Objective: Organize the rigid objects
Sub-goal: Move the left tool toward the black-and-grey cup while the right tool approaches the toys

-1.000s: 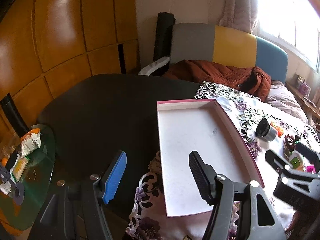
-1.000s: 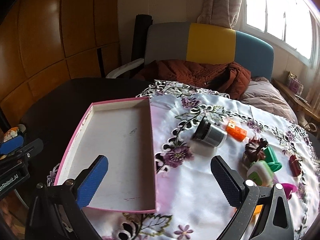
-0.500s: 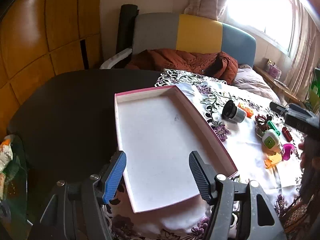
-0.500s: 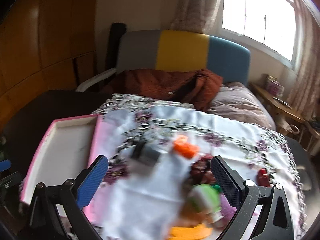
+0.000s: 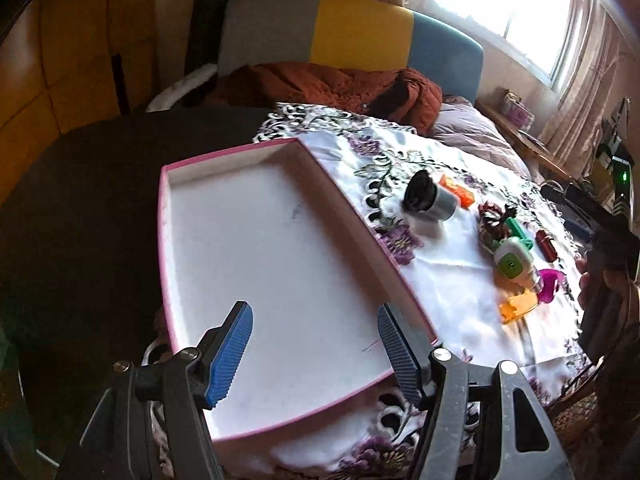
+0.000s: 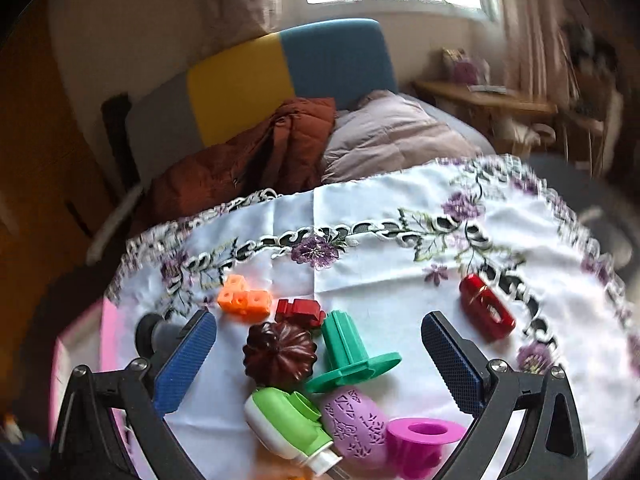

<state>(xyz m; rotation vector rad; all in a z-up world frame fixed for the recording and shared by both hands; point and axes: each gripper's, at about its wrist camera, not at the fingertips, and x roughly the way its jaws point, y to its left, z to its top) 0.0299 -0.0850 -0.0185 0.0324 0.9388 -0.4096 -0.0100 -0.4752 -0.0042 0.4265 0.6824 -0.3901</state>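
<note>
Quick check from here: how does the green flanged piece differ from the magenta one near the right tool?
The green piece is teal, lies tipped on its side and has a ribbed stem with a wide flat flange. The magenta piece is pink-purple, stands with its hollow open end up and looks squatter, nearer the camera. The green piece touches the brown fluted mold; the magenta one sits beside the purple egg. Both are plastic, loose on the cloth.

No words, brand names or numbers can be read in either wrist view; the only mark is a small square sign on the green and white gadget [image 5: 511, 261], perhaps a button symbol, but it is too blurred to make out.
</note>
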